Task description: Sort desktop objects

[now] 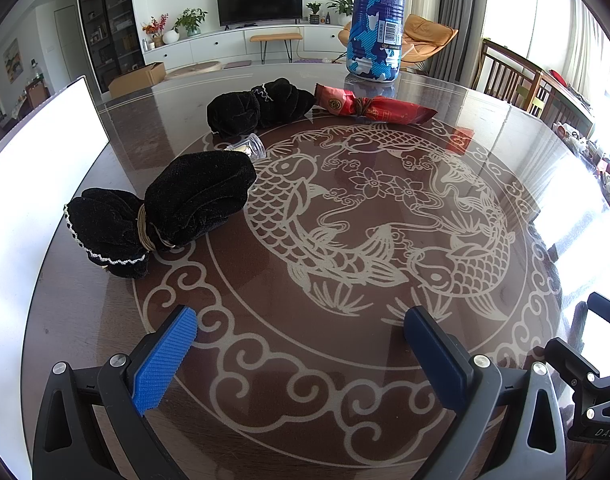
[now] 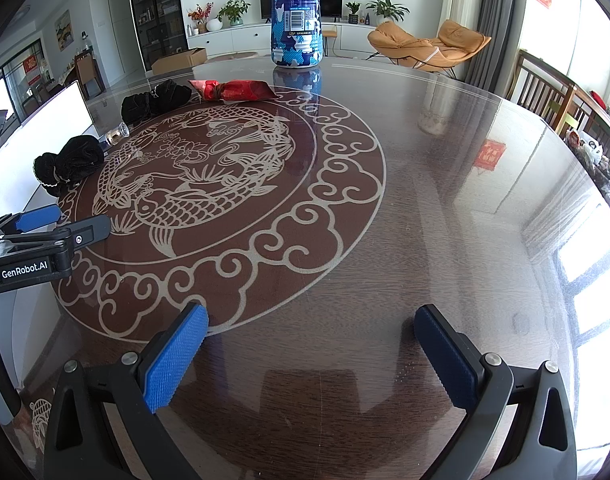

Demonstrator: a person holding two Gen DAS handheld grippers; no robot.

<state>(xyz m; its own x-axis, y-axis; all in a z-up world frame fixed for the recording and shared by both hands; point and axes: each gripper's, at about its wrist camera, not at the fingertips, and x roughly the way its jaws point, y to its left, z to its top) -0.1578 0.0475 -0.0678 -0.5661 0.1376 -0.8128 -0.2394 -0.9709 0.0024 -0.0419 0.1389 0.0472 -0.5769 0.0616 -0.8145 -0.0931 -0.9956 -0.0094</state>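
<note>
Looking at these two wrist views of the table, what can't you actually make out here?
- Tall blue-and-white patterned plastic bottle: its top and cap are cut off by the upper edge in both views.
- Small clear glass jar: lying partly behind the nearer black velvet bundle tied with cord; contents unclear.
- Red foil-wrapped packet: print too small to read.
- Bottle label text: too small.
- White flat panel: overexposed, cropped left.

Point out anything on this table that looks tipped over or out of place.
The small clear glass lies on its side between the two black cloth bundles. The blue bottle stands upright; nothing looks spilled.
</note>
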